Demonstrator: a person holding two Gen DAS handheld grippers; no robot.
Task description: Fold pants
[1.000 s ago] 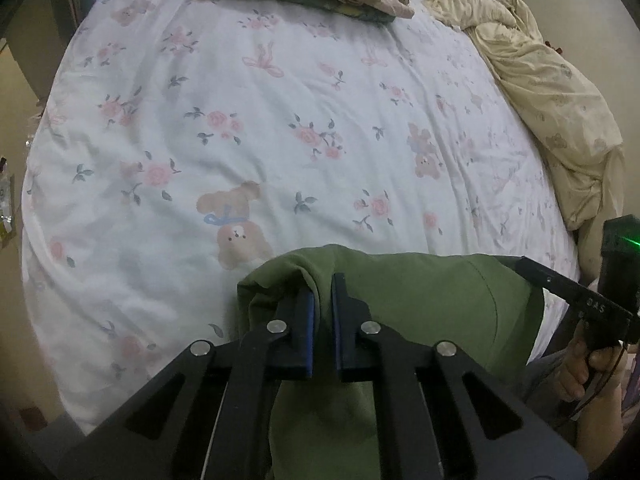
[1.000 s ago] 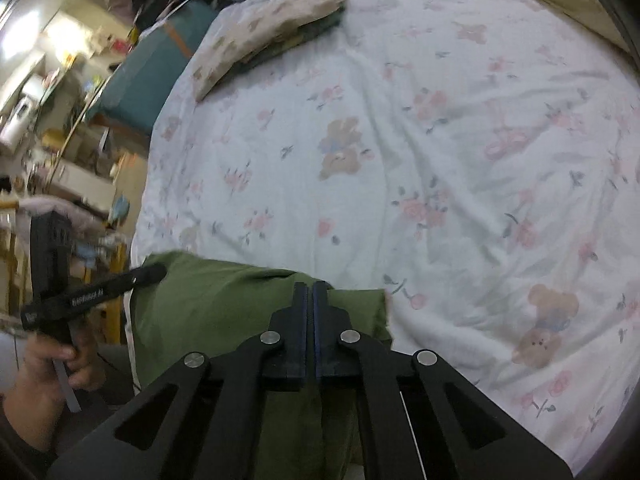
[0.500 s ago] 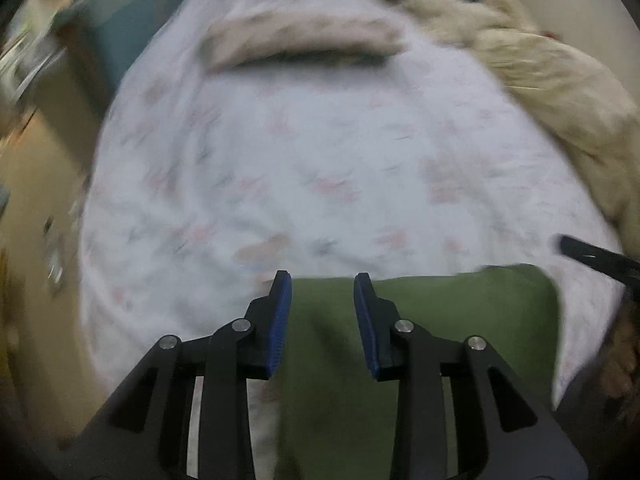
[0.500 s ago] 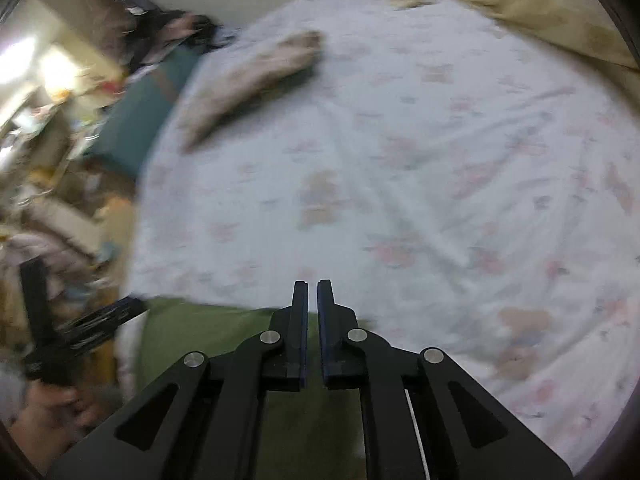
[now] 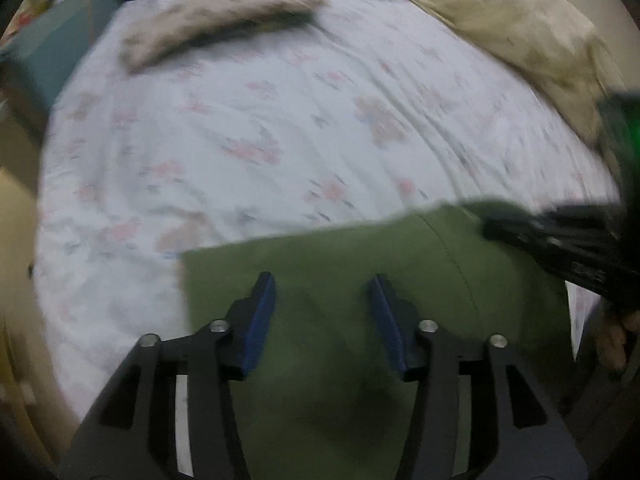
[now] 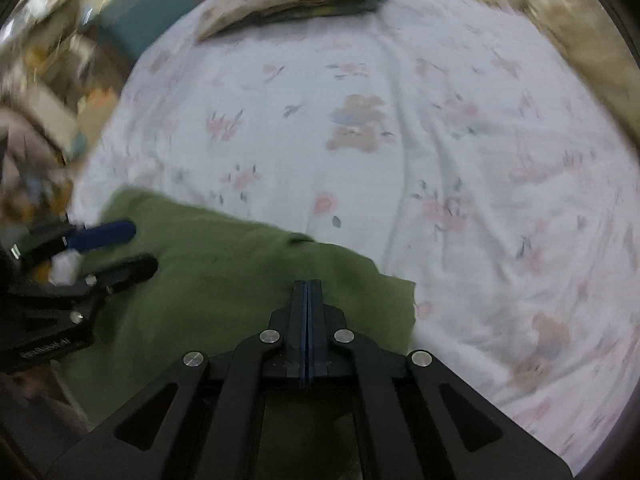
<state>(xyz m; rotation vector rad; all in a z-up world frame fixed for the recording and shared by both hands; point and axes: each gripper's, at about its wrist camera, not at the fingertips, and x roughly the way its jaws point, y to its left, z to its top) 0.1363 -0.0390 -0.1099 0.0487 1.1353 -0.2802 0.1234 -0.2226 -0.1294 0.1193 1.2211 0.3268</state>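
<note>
1. Now the left tool stands with its blue pads spread and nothing clamped between them; a second ago it was pinching a bunched edge of the green pants. Its jaws have just been opening, and the fabric under them lies flat instead of gathered.

2. Meanwhile the right tool has its pads pressed together. A second ago it gripped the other edge of the pants; at this moment the pads meet over the cloth, and it is unclear whether a thin layer is caught between them. The seam between the pads looks bare.

3. Both views are blurred, which fits hands in motion. The framing differs too: the pillow and the crumpled cream blanket sit lower in the left wrist view than they did a second ago.

4. The pants lie at the near edge of the bed, on the flowered sheet, as a smooth-topped green block with a straight far edge and a squared left corner. Part of the cloth hangs toward the person.

5. Judged from this, one fold has been laid down and let go on the left side. The likely next step is a fresh grip for a further fold, or smoothing the stack.

6. One risk is that the overhanging part slides off the bed edge once both tools let go.
</note>
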